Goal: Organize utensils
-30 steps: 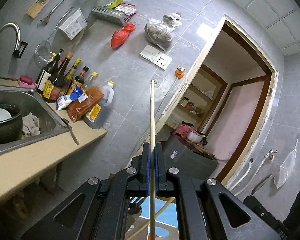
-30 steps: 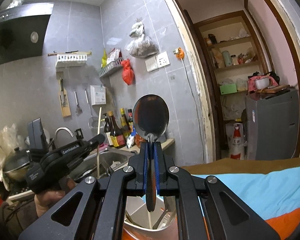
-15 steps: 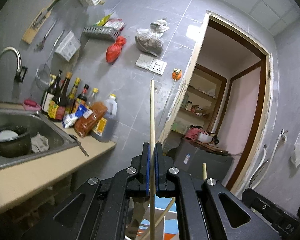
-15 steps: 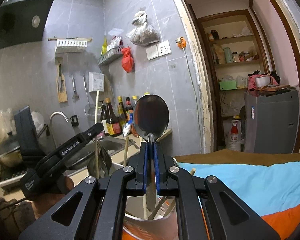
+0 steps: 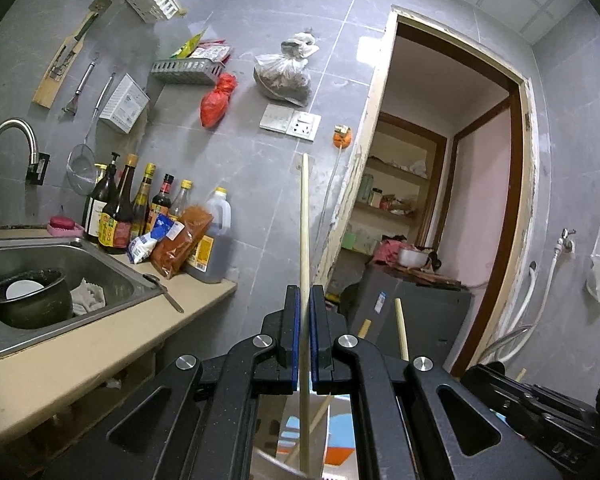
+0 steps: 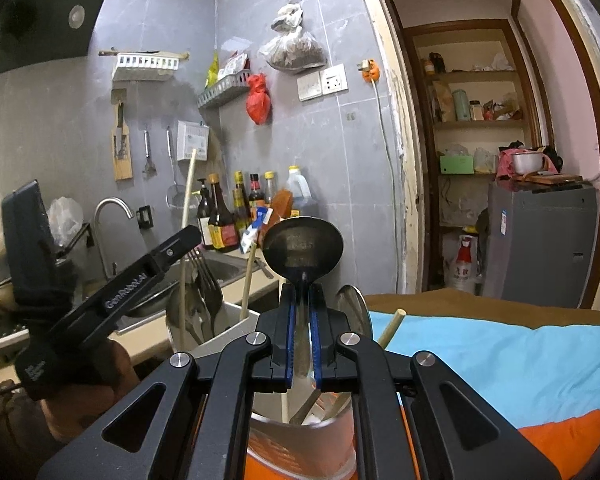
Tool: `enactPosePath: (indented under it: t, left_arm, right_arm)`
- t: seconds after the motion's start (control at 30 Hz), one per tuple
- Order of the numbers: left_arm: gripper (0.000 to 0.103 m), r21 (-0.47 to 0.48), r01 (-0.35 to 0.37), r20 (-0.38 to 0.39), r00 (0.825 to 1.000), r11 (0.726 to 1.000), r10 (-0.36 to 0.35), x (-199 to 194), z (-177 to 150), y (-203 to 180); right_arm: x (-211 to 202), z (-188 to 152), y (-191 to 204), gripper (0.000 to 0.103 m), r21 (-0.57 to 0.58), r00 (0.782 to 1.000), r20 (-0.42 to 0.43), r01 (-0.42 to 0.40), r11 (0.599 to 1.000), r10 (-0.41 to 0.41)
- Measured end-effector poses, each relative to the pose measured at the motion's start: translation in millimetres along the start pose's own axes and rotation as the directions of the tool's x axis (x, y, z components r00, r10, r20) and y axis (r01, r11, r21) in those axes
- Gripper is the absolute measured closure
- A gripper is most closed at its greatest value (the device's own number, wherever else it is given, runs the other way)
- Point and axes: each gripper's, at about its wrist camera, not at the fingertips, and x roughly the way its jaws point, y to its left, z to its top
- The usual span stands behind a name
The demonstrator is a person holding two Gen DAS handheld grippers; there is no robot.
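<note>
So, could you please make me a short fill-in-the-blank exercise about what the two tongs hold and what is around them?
1. The left tongs are shut on a wooden ____.
2. The right tongs are shut on the handle of a metal ____.
3. The bag hanging beside the grey basket is ____ in colour.
4. The bottles stand beside the ____.

Missing words: chopstick; spoon; red; sink
</note>
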Motion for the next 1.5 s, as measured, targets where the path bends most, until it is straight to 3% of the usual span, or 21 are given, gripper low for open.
enactPosePath:
  t: [0.27,0.53,0.6,0.67,0.83,0.93,1.0,1.17,1.3,1.5]
  left_arm:
    - [0.101,0.006,0.001,-0.082,0.997,1.000,-0.001,-2.8,-4.0,2.2]
    - [0.098,-0.008,0.017,-0.149,0.989,1.000,-0.019,-6.2,-4.1,2.1]
    - [0.092,-0.011,0.021,-0.161,0.987,1.000,-0.023,-8.7,-3.3,1.6]
    - [0.078,-0.018,0.026,-0.169,0.985,0.999,-0.029,-11.9,-1.7,1.2]
    - [0.071,-0.018,0.012,-0.194,0.981,1.000,-0.015,-18.9,5.0,-5.0]
    - [0.056,-0.003,0.004,-0.199,0.980,1.000,-0.004,-27.4,12.3,-13.4]
    - [0.045,-0.001,0.004,-0.197,0.980,1.000,-0.004,-34.3,18.8,-19.4]
    - [0.016,-0.003,-0.030,-0.245,0.969,1.000,0.028,-47.3,36.5,-36.1]
    - [0.007,0.001,-0.060,-0.282,0.958,0.998,0.058,-59.2,46.6,-50.5]
    - [0.006,0.057,-0.069,-0.318,0.944,0.996,0.083,-80.2,58.3,-71.7]
  right_arm:
    - [2.0,0.3,-2.7,0.096,0.012,0.999,-0.051,-0.001,1.000,0.002]
    - [1.5,3.5,-2.0,0.085,0.019,0.996,-0.085,-0.008,1.000,0.010]
    - [-1.0,4.9,-1.4,0.083,0.018,0.997,-0.081,-0.008,1.000,0.009]
    - [-3.0,6.2,-1.6,0.082,0.024,0.997,-0.081,-0.008,1.000,0.010]
    - [-14.4,13.4,-2.2,0.079,0.032,0.998,-0.058,0.005,0.999,-0.003]
    - [-25.0,19.4,-3.1,0.071,0.031,0.999,-0.038,0.023,0.999,-0.022]
    - [-36.6,25.0,-5.4,0.061,0.036,0.999,-0.019,0.041,0.999,-0.040]
    - [-63.0,39.5,-13.3,0.044,0.057,0.996,-0.016,0.090,0.994,-0.089]
    - [-91.5,53.9,-19.6,0.026,0.067,0.991,-0.019,0.135,0.989,-0.134]
    - [-131.0,71.5,-19.6,0.011,0.072,0.978,-0.028,0.208,0.976,-0.206]
